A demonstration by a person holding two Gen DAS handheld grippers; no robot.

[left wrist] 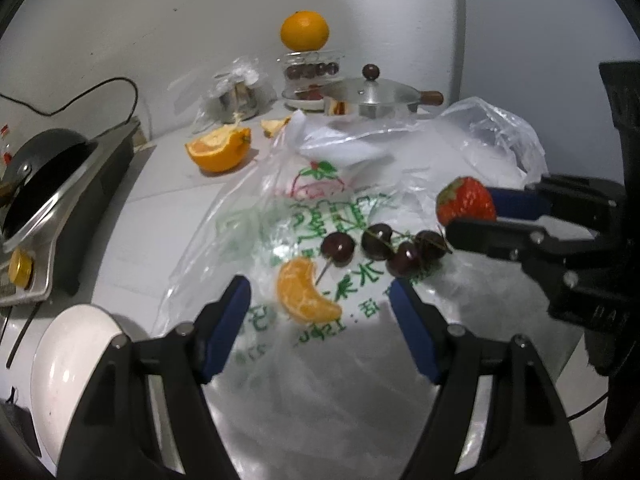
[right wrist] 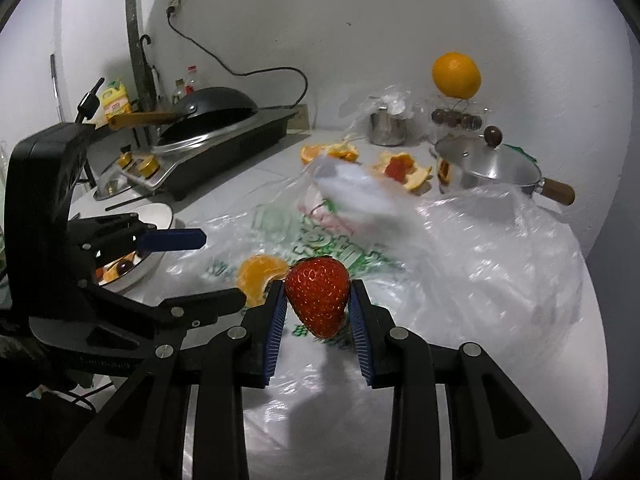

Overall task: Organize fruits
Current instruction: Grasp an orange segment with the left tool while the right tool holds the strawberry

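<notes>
Strawberry [right wrist: 318, 296] is sitting pinched between the pads of your right hand-held gripper [right wrist: 319, 300], tip toward you, leaves pointing away, above the plastic bag [right wrist: 480, 248]. Your left hand-held gripper [left wrist: 320, 300] is hovering spread wide just short of the orange segment [left wrist: 306, 292]; the cherries [left wrist: 384, 246] are lying just beyond it. Farther back, a glass jar [left wrist: 310, 70] is holding dark cherries, with a whole orange [left wrist: 305, 30] on top.

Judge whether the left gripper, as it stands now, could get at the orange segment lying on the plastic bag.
Probably yes. The left gripper is open, and the orange segment lies exposed on the plastic bag between its fingers, nothing covering it. The cherries sit just beyond.
</notes>
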